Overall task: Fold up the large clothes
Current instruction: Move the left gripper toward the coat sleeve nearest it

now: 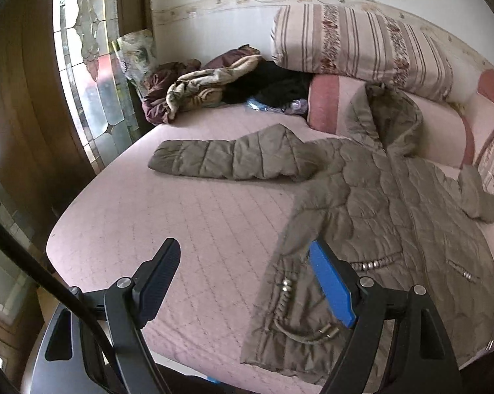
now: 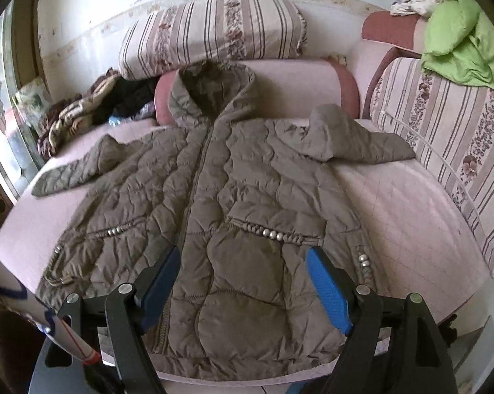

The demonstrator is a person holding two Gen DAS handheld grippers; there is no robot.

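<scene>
An olive quilted hooded jacket [image 1: 394, 216] lies face up and zipped on the pink bed [image 1: 181, 216]. Its left sleeve [image 1: 220, 161] stretches out to the side, and its hood [image 2: 210, 88] rests against a pink bolster. In the right wrist view the jacket [image 2: 240, 180] fills the middle, with its right sleeve [image 2: 355, 141] bent at the shoulder. My left gripper [image 1: 243, 246] is open above the bed beside the jacket's left hem, holding nothing. My right gripper [image 2: 243, 252] is open above the jacket's lower front, also holding nothing.
Striped pillows [image 2: 214, 29] line the wall behind the bed. A heap of brown and black clothes [image 1: 214, 85] lies in the back left corner by a glass door [image 1: 92, 75]. A green cloth [image 2: 463, 39] sits on the sofa arm at the right. A white striped object [image 2: 33, 315] stands near the bed's front left.
</scene>
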